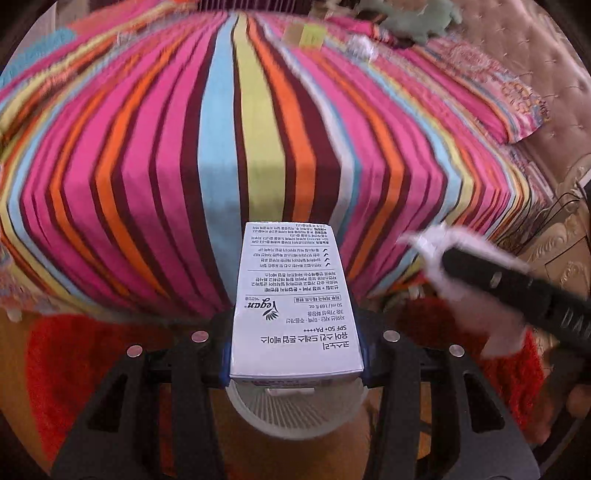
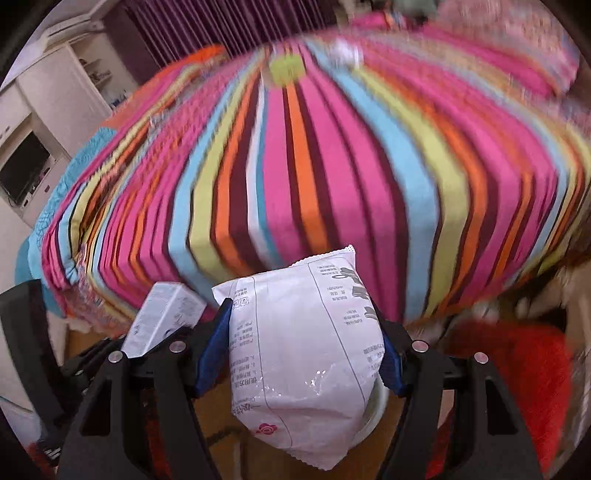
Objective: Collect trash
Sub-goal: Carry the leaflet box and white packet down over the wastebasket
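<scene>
My left gripper is shut on a white carton box printed with Korean text, held above a white ribbed bin on the floor. My right gripper is shut on a white plastic packet, also over the bin rim. The right gripper and its packet show blurred at the right of the left wrist view. The box shows at the left of the right wrist view. More trash lies far back on the bed: a yellow-green paper and a white crumpled piece.
A bed with a striped cover fills the view ahead. A red shaggy rug lies on the floor around the bin. A green plush toy sits by the headboard. A white cabinet with a screen stands at left.
</scene>
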`<state>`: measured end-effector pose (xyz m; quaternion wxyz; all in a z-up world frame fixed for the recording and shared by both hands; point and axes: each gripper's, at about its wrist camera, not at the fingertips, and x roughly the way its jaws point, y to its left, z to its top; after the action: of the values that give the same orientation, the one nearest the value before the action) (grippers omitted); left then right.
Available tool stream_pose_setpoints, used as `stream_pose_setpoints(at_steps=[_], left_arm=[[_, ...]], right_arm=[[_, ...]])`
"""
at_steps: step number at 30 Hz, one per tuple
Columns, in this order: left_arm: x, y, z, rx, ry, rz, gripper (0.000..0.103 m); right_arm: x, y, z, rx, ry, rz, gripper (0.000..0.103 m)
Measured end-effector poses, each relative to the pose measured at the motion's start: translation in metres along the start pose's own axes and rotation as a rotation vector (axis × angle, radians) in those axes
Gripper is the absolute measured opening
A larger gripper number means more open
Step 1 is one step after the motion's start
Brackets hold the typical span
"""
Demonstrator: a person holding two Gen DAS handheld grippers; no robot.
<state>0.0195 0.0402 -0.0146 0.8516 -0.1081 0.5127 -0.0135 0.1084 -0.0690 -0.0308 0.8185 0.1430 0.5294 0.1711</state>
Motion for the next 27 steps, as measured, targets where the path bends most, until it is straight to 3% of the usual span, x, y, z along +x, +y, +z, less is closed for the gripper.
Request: stream_pose_setpoints(at_steps=[9,15,27], left_arm=[[0.052,0.009,-0.012,-0.054,0.190,-0.001,0.047],[0.092,0.015,-0.020,-0.112,0.324,-0.006,0.047],[0.158,0.032,-0.039,-0.196,0.528,0.022,0.047]], right_arm=[[0.078,-0.037,-0.036,0.192,0.336,0.008,0.065],[0.113,-0.042,-0.048,0.194,0.442,-0.080,0.065],[0.154,-0.072,-0.070,0.278,0.603,-0.107,0.065]])
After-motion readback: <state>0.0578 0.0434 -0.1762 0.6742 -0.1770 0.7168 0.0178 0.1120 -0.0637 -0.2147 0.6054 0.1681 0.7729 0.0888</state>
